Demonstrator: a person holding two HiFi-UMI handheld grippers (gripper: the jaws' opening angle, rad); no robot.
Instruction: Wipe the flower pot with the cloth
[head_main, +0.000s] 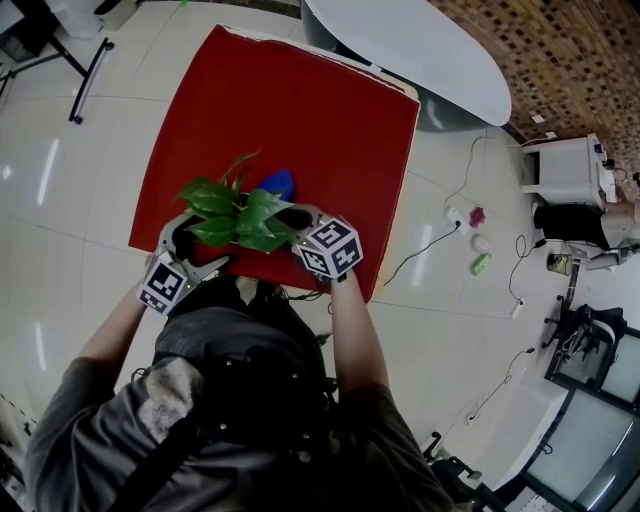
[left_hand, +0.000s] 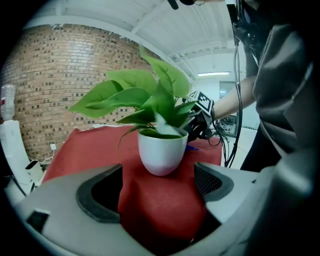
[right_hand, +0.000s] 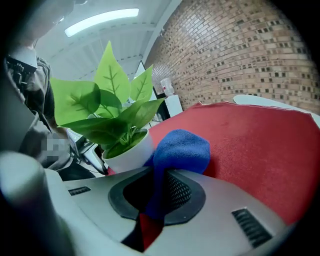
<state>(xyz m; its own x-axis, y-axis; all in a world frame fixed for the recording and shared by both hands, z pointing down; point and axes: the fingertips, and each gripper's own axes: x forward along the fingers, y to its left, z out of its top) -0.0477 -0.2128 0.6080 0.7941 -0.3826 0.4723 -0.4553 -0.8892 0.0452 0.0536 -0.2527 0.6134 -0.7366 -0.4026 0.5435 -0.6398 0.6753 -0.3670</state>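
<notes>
Flower pot (left_hand: 161, 150) first, going from the claws out. The left claw (left_hand: 157, 192) has its jaws wide apart and nothing in them. The small white pot stands just past the tips, at 12 o'clock, right in line with the gap. The right claw (right_hand: 157, 195) is clamped on the blue cloth (right_hand: 182, 150). The cloth bunches up past the jaws and comes close to the pot's side, but I cannot tell if it touches. In the right gripper view the pot is at 10 o'clock from the cloth.

In the head view the pot is hidden under its green leaves (head_main: 235, 215). It sits near the 6 o'clock edge of the red table top (head_main: 300, 100). The left claw (head_main: 200, 245) is at 8 o'clock from the plant and the right claw (head_main: 297, 218) is at 4 o'clock. The cloth (head_main: 278, 183) pokes out at 1 o'clock.

I think the pot is small and light. Its tall leaves may make it easy to tip. It looks smooth and hard, so it may slip, and it could crack if it falls. The best place to hold it is round the wide middle of the white wall, below the rim and away from the leaves. The cloth is soft and floppy, so it should bend round the pot.
</notes>
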